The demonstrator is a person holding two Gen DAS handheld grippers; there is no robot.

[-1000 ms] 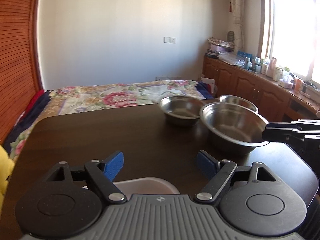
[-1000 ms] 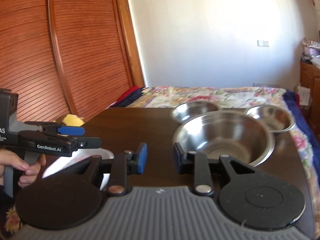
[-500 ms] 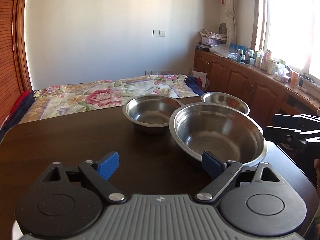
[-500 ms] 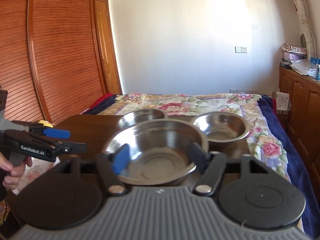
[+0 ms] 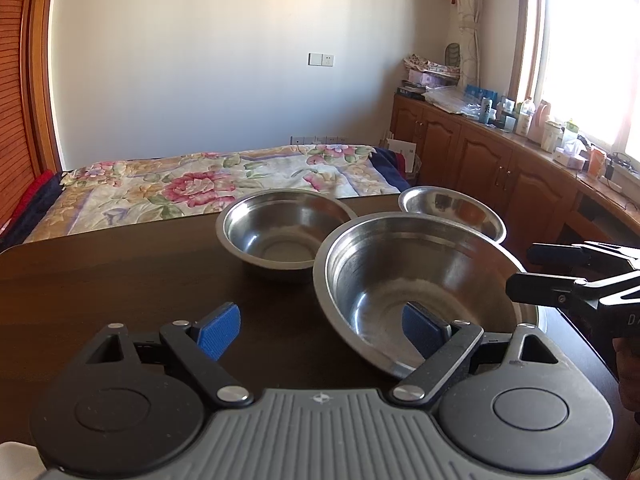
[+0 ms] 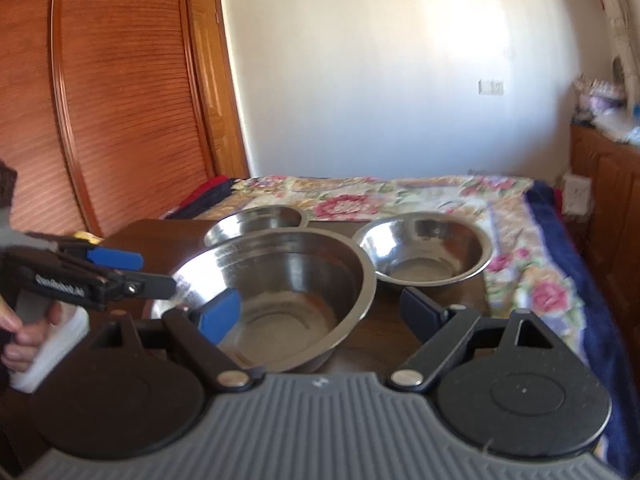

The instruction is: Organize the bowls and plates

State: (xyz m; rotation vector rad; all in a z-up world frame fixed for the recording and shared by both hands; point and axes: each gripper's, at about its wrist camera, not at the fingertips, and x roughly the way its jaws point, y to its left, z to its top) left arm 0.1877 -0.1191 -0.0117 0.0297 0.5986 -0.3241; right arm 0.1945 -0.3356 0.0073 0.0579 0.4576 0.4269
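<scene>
The dark table [image 5: 120,280] fills the middle of both views. On it the large steel bowl [image 5: 416,280] stands at centre right of the left view, with the medium bowl [image 5: 284,232] behind it and the small bowl [image 5: 452,208] at the upper right. The step seems to be the approach to the large bowl for nesting. The left gripper [image 5: 320,328] is wide open and holds nothing. The right gripper [image 6: 320,312] has just been opening; the bowl's rim lies between its jaws, not pinched. Next, one pad must close on that rim.
</scene>
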